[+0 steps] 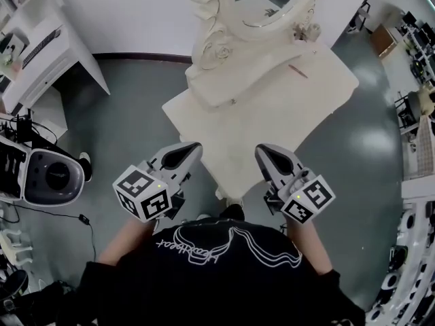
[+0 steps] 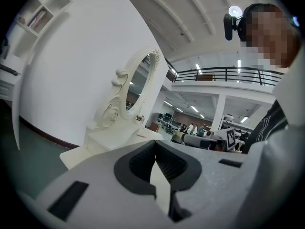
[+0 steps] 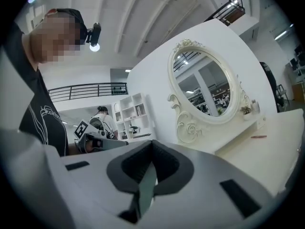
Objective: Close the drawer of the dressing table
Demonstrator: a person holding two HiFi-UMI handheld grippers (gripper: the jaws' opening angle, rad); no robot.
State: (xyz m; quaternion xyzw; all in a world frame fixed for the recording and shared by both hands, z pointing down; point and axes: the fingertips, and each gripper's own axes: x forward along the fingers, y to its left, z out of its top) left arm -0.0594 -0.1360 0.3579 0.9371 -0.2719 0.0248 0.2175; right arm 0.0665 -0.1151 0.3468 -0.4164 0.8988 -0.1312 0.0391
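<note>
A white dressing table (image 1: 272, 114) with an ornate oval mirror (image 1: 272, 5) stands in front of me. No drawer front shows in any view, so I cannot tell how the drawer stands. My left gripper (image 1: 192, 147) hovers at the table's near left edge, and my right gripper (image 1: 264, 149) hovers over its near edge. Both are shut with nothing between the jaws. In the left gripper view the closed tips (image 2: 155, 144) point past the table (image 2: 114, 140) and mirror (image 2: 138, 87). The right gripper view has the shut jaws (image 3: 152, 144) below the mirror (image 3: 205, 87).
A thin brown stick (image 1: 297, 71) lies on the tabletop near the mirror base. A white shelf unit (image 1: 41, 53) and a grey and black machine (image 1: 47, 175) with cables stand at the left. Desks and equipment (image 1: 414, 107) line the right side on the grey floor.
</note>
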